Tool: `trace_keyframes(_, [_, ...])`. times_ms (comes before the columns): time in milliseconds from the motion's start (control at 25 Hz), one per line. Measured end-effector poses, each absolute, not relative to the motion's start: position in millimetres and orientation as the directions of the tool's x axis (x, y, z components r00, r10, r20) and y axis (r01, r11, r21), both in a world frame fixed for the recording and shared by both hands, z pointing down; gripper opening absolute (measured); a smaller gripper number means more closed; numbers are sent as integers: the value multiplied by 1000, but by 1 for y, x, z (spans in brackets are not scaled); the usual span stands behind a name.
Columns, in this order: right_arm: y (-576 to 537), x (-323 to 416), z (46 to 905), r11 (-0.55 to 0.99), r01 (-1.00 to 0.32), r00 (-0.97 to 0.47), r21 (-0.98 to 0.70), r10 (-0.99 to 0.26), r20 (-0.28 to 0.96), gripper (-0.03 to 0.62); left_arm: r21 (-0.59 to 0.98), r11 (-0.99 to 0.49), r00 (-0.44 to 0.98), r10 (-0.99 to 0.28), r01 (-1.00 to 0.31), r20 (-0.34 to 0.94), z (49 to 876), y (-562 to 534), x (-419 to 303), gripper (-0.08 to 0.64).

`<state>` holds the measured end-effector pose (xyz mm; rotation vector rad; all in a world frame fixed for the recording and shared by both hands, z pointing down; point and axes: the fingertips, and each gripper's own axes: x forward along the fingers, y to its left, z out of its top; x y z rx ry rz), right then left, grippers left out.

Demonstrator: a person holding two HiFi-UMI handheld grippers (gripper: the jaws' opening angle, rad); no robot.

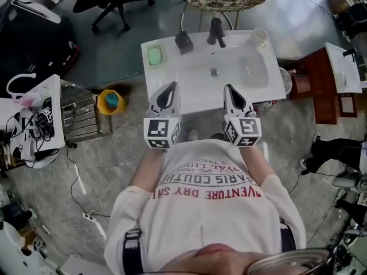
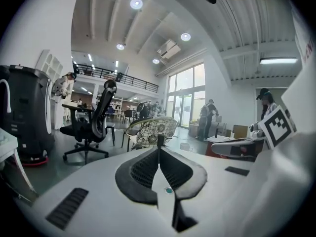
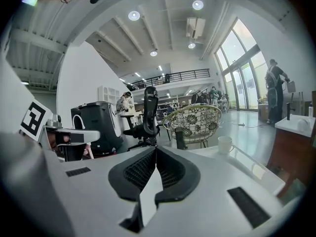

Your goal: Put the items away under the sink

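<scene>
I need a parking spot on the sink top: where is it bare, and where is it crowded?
Bare: the basin, empty around its drain, and the left deck between the green block and the left gripper. Crowded: the back edge, where the small black item, faucet and cup stand.

White sink top (image 1: 172, 79): green item (image 1: 154, 55) far left, black box (image 1: 183, 41), faucet (image 1: 216, 32), cup (image 1: 260, 36) far right.

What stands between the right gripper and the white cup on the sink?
Nothing visible. Between the right gripper, which is shut, and the white cup lies only the bare sink. The faucet stands off to the left of that path.
</scene>
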<state>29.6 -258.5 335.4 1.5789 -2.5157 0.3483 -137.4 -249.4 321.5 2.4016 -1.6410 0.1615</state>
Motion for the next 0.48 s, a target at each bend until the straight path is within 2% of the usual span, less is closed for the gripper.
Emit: trace_keyframes(480, [-362,-15,373,606,-779,-624,-162,-724,293,26,110,-153,178,-947,-982,267,348,-308,-147,28])
